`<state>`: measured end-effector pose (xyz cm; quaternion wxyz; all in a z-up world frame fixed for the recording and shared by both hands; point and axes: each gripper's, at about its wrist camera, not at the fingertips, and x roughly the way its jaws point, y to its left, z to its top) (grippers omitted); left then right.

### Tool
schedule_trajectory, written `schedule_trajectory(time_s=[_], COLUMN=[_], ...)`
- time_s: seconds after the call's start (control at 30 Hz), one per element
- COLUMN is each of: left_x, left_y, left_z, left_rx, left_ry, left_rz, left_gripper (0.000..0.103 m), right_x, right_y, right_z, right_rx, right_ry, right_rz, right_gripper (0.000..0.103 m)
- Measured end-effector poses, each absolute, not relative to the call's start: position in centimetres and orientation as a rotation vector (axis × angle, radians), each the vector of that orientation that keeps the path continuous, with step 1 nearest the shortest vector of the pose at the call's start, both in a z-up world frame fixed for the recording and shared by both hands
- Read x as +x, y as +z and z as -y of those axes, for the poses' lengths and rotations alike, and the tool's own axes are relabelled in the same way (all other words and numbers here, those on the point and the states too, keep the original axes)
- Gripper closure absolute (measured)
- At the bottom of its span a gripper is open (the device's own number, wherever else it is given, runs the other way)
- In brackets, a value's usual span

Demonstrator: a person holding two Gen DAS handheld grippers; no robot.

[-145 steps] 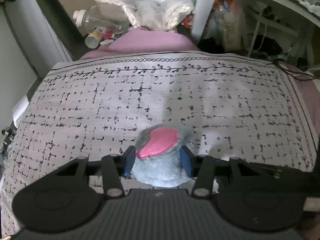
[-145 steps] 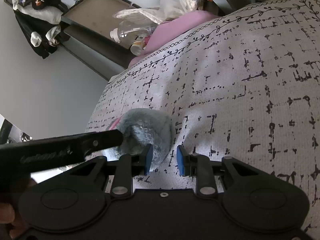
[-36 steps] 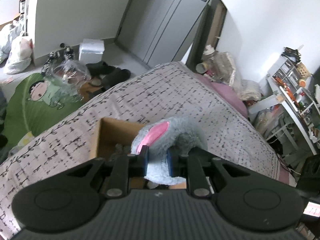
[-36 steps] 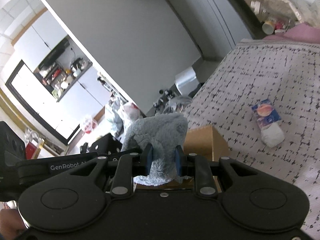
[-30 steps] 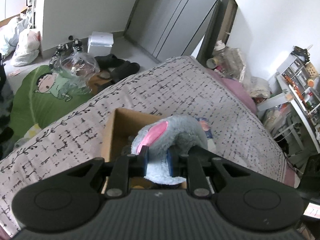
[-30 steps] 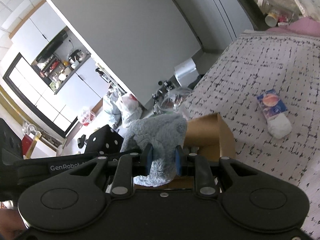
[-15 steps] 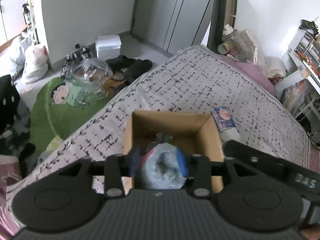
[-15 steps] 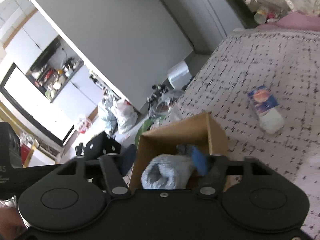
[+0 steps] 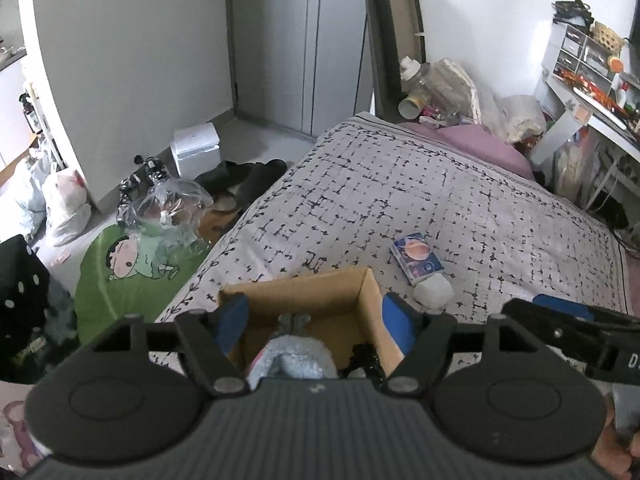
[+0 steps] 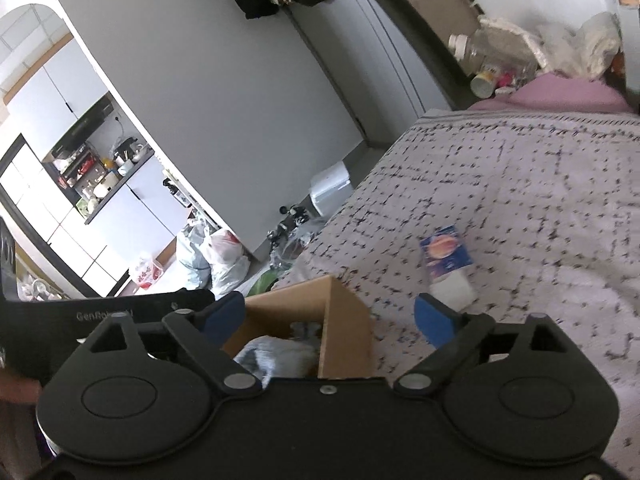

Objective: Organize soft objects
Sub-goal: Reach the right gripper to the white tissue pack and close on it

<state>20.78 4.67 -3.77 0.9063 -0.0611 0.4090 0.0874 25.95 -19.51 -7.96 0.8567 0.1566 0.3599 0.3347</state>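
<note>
Low in both views, the grey plush toy (image 9: pixel 294 358) lies inside the cardboard box (image 9: pixel 340 294) on the bed (image 9: pixel 420 184). Both the left gripper (image 9: pixel 314 318) and right gripper (image 10: pixel 330 314) have just been opening, nothing between them. It looks light and squashy; its bulky middle probably offers the surest hold.

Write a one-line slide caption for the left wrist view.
Open left gripper above cardboard box holding grey plush toy, tissue pack beside it on bed.

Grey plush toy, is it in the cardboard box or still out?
In. The plush lies inside the box, below its rim, with no pads on it.
</note>
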Motion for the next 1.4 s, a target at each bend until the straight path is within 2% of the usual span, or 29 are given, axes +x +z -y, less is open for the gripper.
schedule_trajectory(time_s=[0.47,0.87,1.03,1.1,1.23,1.4], left_x=[23.8,27.9,30.1,30.9,32.5,34.8], left_y=[-3.0,-3.7,-4.6,-5.2,-6.1,-8.0], left_z=[-1.6,1.4,1.9,2.0,1.3,0.4], left_rx=[-0.122,-0.068,-0.073,-0.083,-0.131,-0.181], left_ry=[0.139,0.106,0.114,0.110,0.131,0.169], left_rz=[-0.905,-0.960,-0.985,-1.014,-1.041,-1.049], left_gripper=[0.030,0.030,0.030,0.030,0.030,0.030], right_x=[29.1,34.0,35.7,36.4,36.8,36.9], right_y=[-8.1,-8.7,-10.3,-11.1,-12.5,-14.6], right_z=[24.3,26.0,24.9,24.3,22.5,20.7], right_rx=[0.369,0.352,0.309,0.295,0.193,0.133], right_ry=[0.671,0.671,0.711,0.727,0.743,0.751], right_rz=[-0.760,-0.782,-0.818,-0.851,-0.857,-0.875], right_gripper=[0.000,0.000,0.002,0.009,0.010,0.017])
